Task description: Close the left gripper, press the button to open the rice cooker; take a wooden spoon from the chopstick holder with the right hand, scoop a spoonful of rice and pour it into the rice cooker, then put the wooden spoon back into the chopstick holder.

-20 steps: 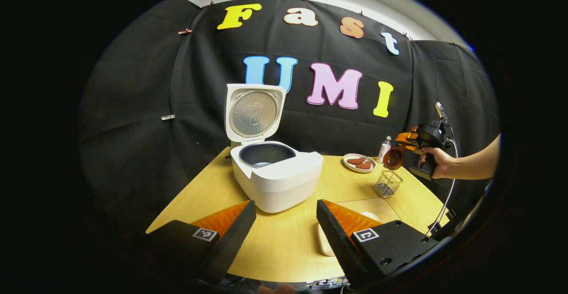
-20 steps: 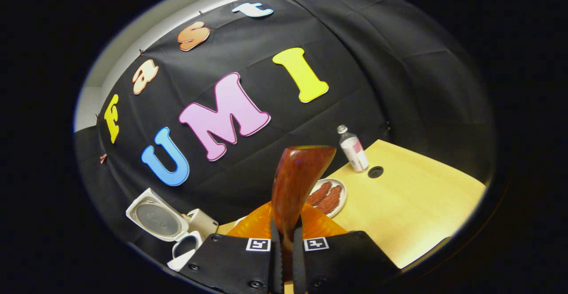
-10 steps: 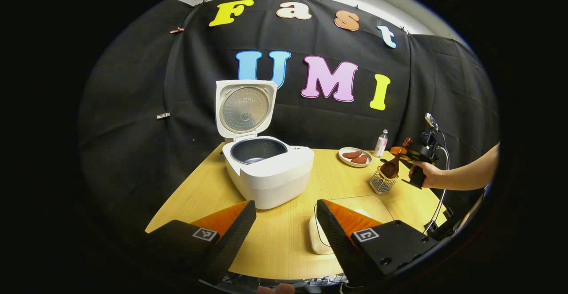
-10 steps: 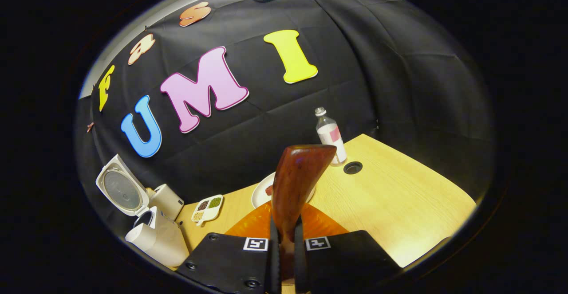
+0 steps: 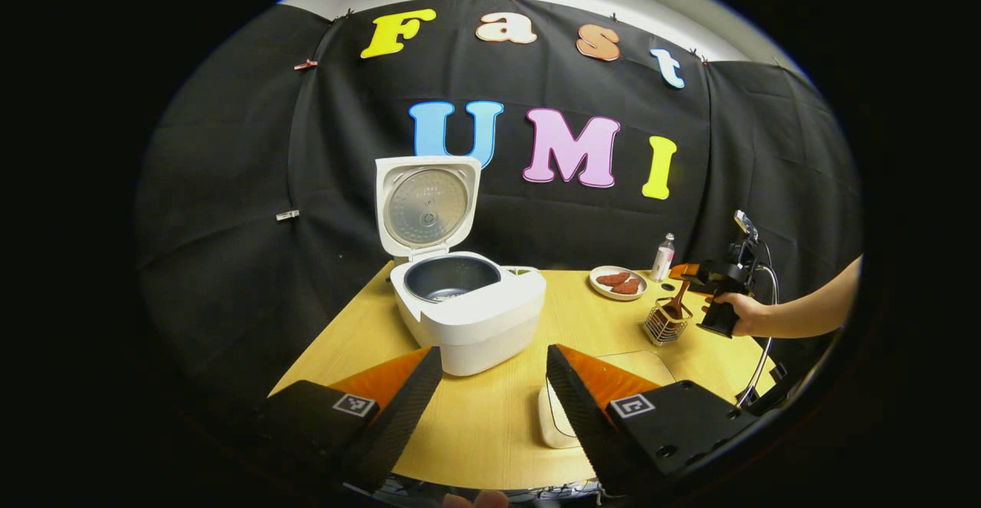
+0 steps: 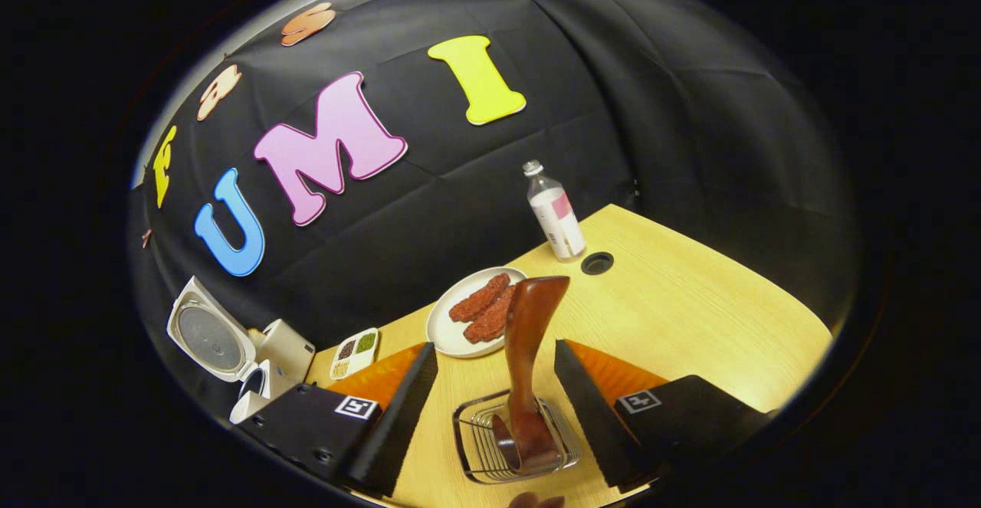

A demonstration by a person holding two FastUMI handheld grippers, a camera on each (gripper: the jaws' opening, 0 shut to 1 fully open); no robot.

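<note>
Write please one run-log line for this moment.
stage: spoon return | wooden spoon: standing in chopstick holder, released | right gripper: open around handle | left gripper: open, idle | rice cooker: lid up

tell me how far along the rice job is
Nearly finished. The rice cooker stands with its lid up, so the button press is done. The wooden spoon stands bowl-down in the chopstick holder, and the right gripper is open around it. Whether rice is in the pot can't be seen. Only withdrawing remains.
</note>
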